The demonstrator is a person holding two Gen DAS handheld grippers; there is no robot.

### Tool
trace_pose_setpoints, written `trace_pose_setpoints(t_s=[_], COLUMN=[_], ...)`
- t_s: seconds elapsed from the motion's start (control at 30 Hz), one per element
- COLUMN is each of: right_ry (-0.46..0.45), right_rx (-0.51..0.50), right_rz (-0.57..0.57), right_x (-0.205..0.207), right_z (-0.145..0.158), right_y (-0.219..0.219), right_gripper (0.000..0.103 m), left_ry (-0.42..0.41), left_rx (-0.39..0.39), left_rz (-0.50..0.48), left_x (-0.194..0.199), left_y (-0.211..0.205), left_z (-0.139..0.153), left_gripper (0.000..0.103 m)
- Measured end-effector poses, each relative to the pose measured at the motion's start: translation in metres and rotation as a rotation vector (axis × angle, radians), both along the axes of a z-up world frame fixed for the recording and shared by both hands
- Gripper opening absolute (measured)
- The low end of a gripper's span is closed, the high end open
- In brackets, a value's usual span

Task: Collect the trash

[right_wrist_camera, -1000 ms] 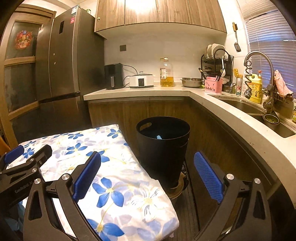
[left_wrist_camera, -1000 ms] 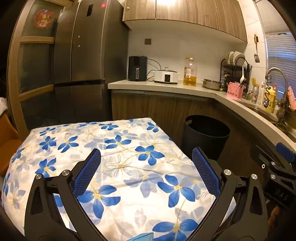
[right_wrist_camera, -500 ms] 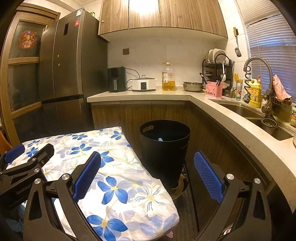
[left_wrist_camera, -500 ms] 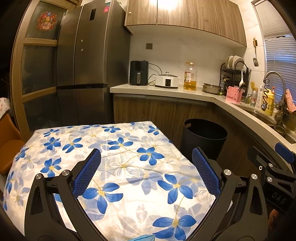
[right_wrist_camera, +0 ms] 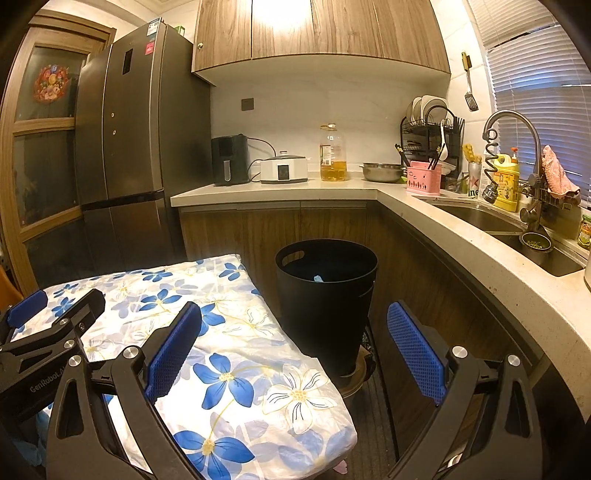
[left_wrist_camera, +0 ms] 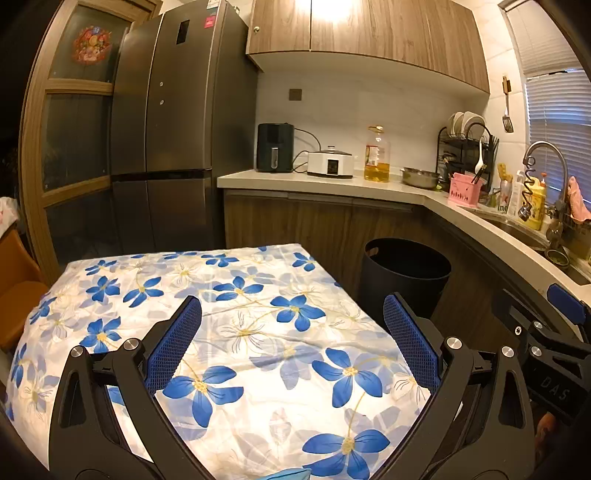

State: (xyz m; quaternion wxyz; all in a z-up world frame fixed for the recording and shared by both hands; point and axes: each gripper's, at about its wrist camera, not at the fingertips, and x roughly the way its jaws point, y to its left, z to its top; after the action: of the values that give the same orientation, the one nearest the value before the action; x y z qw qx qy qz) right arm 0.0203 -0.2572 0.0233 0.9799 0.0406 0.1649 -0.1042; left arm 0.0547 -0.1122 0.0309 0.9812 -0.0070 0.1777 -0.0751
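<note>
Both tools, left and right, gaped wide, empty, over the desk. A light blue scrap, probably soft, lay in the bin; pinch an edge.

My pads are rough blue mesh; cloth is smooth floral fabric, bin matt black plastic, cabinets wood-grained.

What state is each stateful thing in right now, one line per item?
left tool: open, holding nothing.
right tool: open, holding nothing.
black trash bin: upright, lidless, a light blue scrap inside.
refrigerator: doors closed.
upper cabinets: closed.
faucet: no water seen running.
window blinds: lowered.
</note>
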Motion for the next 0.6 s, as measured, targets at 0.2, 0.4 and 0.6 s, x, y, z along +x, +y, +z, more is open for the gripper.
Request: trace_pose_setpoints(t_s=[0.2,0.4,0.6], right_ry=[0.001,0.003,0.001], right_rx=[0.005,0.007,0.007], right_rz=[0.000,-0.001,-0.001], right_x=[-0.0004,0.0005,0.0009], right_z=[0.0006,0.0009,0.0011], right_y=[-0.0024,-0.0027,-0.0030], right_gripper=[0.097,0.097,0.097], left_ry=[0.002,0.001,-0.001], left_rx=[0.001,0.000,0.007], left_rz=[-0.001,-0.001,-0.002], left_x=[0.0008,0.0004,-0.0005], left_y=[0.0005,0.0004,-0.0002], left_z=[-0.0008,-0.0019,-0.0024], left_gripper=[0.097,0.097,0.097])
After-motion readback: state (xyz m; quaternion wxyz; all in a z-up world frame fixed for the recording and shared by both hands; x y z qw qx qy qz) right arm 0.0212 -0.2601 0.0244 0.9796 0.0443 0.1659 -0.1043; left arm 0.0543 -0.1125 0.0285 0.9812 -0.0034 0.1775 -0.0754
